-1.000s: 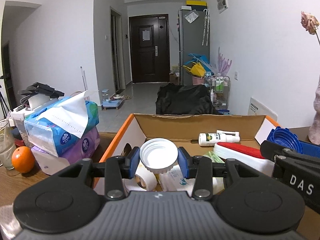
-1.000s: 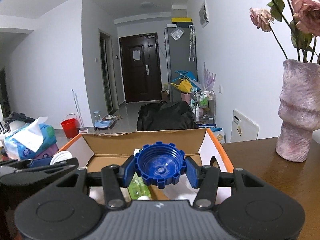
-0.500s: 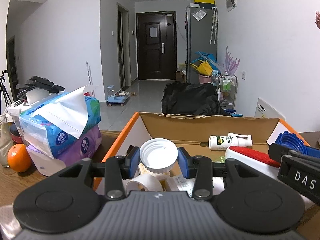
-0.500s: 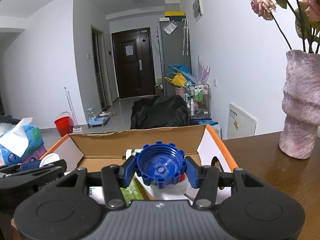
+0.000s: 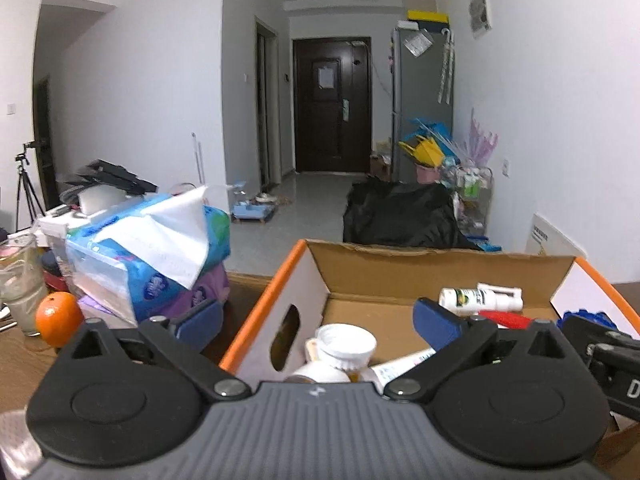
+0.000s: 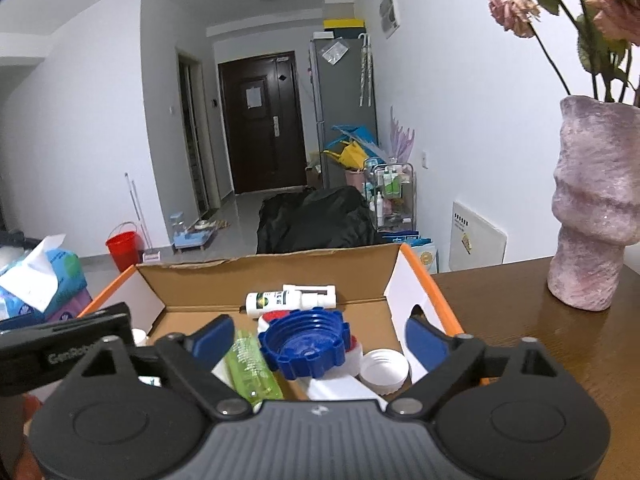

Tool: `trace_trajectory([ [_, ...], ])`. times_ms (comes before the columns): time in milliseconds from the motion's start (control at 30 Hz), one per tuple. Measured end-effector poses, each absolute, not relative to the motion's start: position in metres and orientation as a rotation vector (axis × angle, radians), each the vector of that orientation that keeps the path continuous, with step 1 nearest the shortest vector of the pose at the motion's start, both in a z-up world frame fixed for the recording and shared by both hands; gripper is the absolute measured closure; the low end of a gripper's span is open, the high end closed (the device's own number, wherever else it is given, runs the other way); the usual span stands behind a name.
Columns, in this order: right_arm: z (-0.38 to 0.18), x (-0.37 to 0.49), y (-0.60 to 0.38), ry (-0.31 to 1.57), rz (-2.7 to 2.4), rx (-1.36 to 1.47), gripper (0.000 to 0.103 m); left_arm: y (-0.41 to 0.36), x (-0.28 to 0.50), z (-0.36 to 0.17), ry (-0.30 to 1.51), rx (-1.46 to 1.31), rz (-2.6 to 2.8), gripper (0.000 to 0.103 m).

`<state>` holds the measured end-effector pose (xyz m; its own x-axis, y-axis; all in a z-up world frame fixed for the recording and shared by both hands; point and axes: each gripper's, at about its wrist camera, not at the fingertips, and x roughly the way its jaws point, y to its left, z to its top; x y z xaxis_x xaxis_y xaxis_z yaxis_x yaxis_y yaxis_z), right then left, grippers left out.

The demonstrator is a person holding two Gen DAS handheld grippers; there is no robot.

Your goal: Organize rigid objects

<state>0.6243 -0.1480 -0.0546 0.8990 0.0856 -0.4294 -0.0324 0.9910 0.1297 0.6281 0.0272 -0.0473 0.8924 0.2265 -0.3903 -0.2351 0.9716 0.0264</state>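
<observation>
While both hand-held grippers are hanging over the open cardboard box (image 6: 280, 280), the step in hand looks like the release of two lids into it. The jaws of the left hand-held gripper (image 5: 316, 320) are opening and standing wide apart; the white lid (image 5: 346, 345) is lying below and between them on other items at the near left of the box, clear of both pads. The jaws of the right hand-held gripper (image 6: 318, 336) are opening as well, and the blue ribbed lid (image 6: 306, 350) is sitting tilted between them on the pile, touching neither pad as far as the right wrist view shows. Beside it to the right a second white cap (image 6: 384, 372) is resting, a green tube (image 6: 252, 364) is lying to its left, and a white spray bottle (image 6: 290, 299) is lying against the far wall of the box.

Both lids seem to be delivered, so this drop appears finished. The next move is probably calling for both grippers to be drawn back and up out of the box without brushing its orange-edged walls, then turned toward whatever rigid items are waiting on the bench (image 6: 520, 320). The tissue packs (image 5: 160, 264), the orange (image 5: 58, 318) and the vase (image 6: 596, 208) are standing outside the box; whether any belongs inside I cannot tell.
</observation>
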Motion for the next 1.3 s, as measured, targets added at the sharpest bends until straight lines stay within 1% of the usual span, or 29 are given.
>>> trace_trajectory([
  [367, -0.050, 0.615, -0.150, 0.415, 0.042, 0.123, 0.000, 0.033, 0.625, -0.043, 0.430, -0.038, 0.235, 0.000],
  [567, -0.037, 0.593, -0.153, 0.396, 0.041, 0.123, 0.000, 0.036, 0.599, -0.026, 0.395, -0.021, 0.237, 0.000],
  [800, -0.017, 0.546, -0.161, 0.366, 0.063, 0.106, 0.000, 0.036, 0.545, -0.001, 0.364, 0.004, 0.214, 0.000],
  [1300, 0.018, 0.396, -0.172, 0.319, 0.116, 0.083, 0.000, 0.030, 0.391, 0.034, 0.336, 0.029, 0.120, 0.000],
])
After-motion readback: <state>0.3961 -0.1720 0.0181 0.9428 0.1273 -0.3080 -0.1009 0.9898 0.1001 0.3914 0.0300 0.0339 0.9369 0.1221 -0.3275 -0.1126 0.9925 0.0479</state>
